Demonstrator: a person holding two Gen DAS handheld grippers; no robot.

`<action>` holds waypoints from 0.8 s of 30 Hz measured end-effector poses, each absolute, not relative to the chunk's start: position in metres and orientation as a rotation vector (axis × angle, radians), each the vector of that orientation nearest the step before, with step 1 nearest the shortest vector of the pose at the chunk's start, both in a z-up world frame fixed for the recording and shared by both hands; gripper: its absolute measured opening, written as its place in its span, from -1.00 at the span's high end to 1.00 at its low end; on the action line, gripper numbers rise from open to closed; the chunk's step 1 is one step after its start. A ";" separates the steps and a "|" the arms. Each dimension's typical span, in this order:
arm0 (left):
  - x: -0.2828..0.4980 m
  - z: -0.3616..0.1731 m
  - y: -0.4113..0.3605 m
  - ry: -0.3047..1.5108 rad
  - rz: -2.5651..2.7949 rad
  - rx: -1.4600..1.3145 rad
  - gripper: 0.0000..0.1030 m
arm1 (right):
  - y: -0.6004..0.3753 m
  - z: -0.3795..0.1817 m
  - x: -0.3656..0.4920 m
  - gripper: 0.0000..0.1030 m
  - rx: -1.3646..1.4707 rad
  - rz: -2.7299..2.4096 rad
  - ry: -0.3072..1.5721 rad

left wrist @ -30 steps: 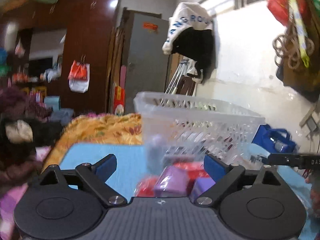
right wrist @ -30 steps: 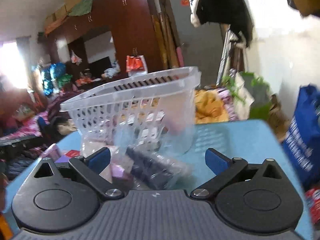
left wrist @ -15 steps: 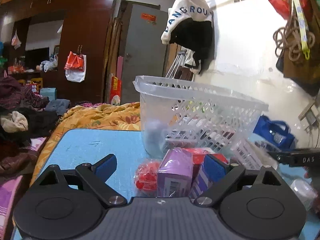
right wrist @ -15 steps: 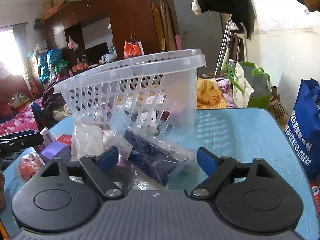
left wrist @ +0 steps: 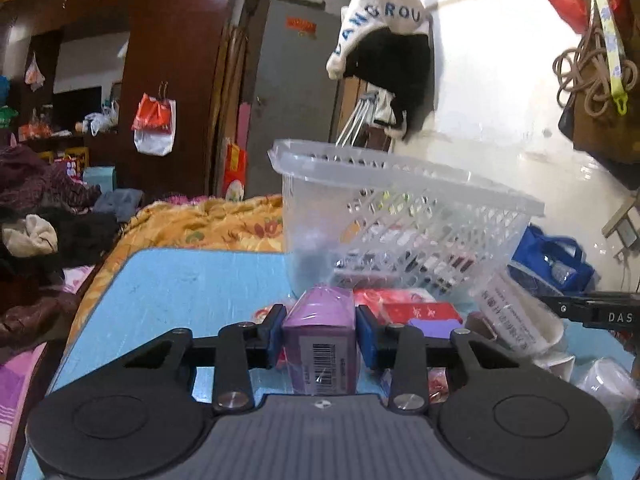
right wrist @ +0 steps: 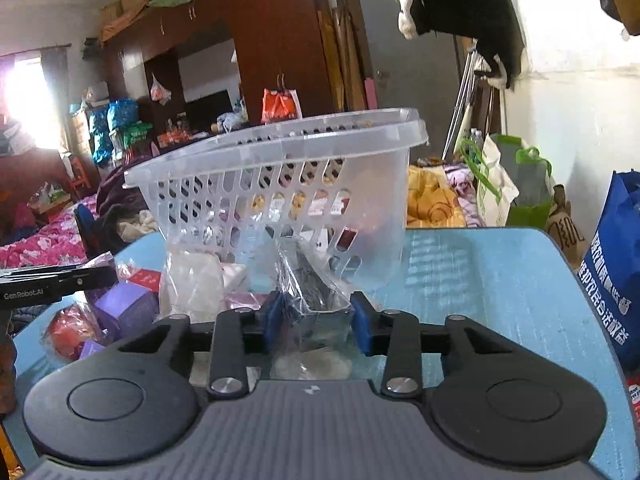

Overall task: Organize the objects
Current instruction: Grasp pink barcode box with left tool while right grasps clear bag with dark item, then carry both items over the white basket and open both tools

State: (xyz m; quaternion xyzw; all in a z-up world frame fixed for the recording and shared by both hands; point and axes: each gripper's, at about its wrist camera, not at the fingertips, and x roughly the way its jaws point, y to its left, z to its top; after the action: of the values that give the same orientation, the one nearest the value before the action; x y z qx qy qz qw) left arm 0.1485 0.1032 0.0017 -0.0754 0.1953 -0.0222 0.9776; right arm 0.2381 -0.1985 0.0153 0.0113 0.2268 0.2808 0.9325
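Both cameras sit low, just behind their own fingers, looking level across the blue desk toward the clear basket. The left view faces the basket's left corner from close by; the right view faces its opposite long side. They share the basket, the clutter before it, the wardrobe and the door beyond.

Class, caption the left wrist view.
Left gripper clamps a purple box before the clear basket on the blue table.

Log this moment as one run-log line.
left tongs: shut on purple cardboard box | right tongs: shut on dark item in clear plastic bag | clear perforated plastic basket: on blue table
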 end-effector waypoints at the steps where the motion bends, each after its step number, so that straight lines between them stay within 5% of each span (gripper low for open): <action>1: 0.148 0.002 0.103 0.385 -0.049 -0.156 0.20 | -0.198 0.016 0.238 0.24 0.023 0.577 0.460; 24: 0.122 0.010 0.118 0.185 -0.094 -0.259 0.20 | -0.211 0.024 0.208 0.25 0.073 0.561 0.223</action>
State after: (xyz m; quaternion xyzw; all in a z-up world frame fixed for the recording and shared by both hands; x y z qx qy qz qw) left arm 0.1219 0.1182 0.0097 -0.1288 0.0919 -0.0469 0.9863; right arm 0.2083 -0.2109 0.0245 0.0358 0.1096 0.2764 0.9541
